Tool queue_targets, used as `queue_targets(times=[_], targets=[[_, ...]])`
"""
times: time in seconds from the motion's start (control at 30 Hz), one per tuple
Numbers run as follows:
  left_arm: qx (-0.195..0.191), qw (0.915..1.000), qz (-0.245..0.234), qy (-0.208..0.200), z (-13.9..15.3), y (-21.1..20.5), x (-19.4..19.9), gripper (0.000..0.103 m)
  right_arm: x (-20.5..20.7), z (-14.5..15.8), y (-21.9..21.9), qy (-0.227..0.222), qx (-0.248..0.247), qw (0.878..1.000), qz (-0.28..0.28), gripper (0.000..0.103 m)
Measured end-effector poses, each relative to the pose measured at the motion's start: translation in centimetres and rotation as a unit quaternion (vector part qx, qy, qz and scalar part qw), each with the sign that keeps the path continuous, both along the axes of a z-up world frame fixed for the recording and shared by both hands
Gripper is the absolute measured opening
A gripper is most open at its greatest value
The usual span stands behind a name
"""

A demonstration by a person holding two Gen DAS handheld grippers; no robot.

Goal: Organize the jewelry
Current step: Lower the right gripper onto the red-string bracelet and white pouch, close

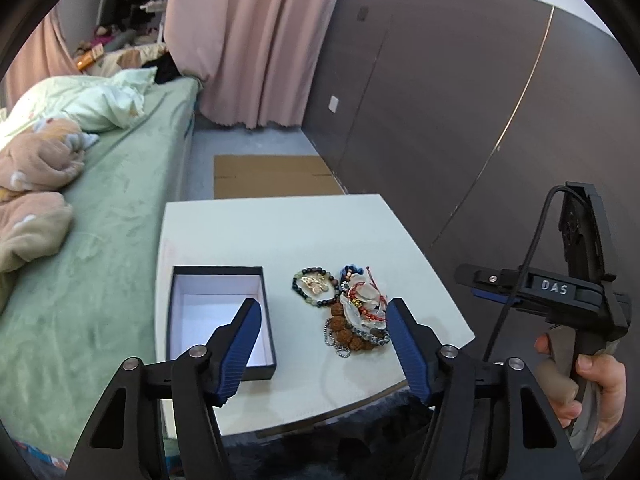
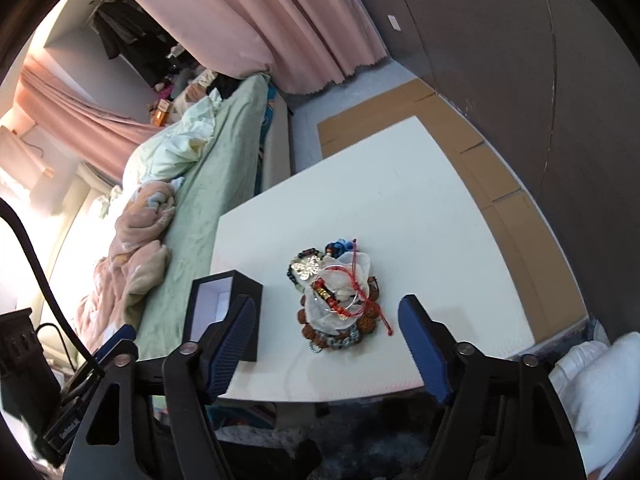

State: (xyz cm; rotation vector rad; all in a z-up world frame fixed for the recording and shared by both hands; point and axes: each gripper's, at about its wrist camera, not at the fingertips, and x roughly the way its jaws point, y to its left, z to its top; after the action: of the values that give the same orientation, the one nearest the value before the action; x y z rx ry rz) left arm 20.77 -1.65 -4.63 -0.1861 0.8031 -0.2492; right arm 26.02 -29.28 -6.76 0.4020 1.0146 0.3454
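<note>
A heap of jewelry (image 1: 352,312) lies on the white table (image 1: 280,232): bead bracelets, a red cord bracelet, a chain and a gold butterfly piece (image 1: 314,283). An open, empty dark box (image 1: 220,316) with a white lining stands left of it. My left gripper (image 1: 322,320) is open above the table's front edge, between box and heap. My right gripper (image 2: 326,320) is open, hovering just in front of the heap (image 2: 336,300); the box (image 2: 218,304) is at its left finger. The right gripper also shows in the left wrist view (image 1: 560,292), off the table's right side.
A bed with a green sheet (image 1: 100,240) and rumpled blankets runs along the table's left side. Flat cardboard (image 1: 272,176) lies on the floor behind the table. A dark wardrobe wall (image 1: 460,100) is on the right, pink curtains (image 1: 248,40) behind.
</note>
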Motion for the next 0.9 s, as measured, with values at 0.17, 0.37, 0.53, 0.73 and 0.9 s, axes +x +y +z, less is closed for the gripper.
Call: queue_targets(times=[0.17, 0.37, 0.53, 0.73, 0.9], targets=[[0.007, 0.9996, -0.016, 0.022, -1.1, -0.5, 2.5, 0.063, 1.9, -2.6, 0.5, 0.03, -0.005, 1.0, 0.003, 0.065], [0.018, 0.9981, -0.032, 0.049, -2.4, -0.5, 5.6, 0.063, 3.2, -6.3, 0.4, 0.07, -0.01, 0.997, 0.005, 0.054], [0.025, 0.9964, -0.046, 0.067, -3.8, -1.0, 7.7, 0.063, 3.7, -9.1, -0.5, 0.108, -0.005, 0.994, -0.001, 0.054], [0.02, 0.9948, -0.058, 0.081, -5.2, -1.7, 9.8, 0.063, 4.1, -10.4, -0.3, 0.116, -0.041, 0.992, 0.014, 0.054], [0.012, 0.9943, -0.06, 0.087, -6.1, -1.7, 10.8, 0.063, 4.4, -11.2, 0.3, 0.122, -0.05, 0.991, 0.037, 0.042]])
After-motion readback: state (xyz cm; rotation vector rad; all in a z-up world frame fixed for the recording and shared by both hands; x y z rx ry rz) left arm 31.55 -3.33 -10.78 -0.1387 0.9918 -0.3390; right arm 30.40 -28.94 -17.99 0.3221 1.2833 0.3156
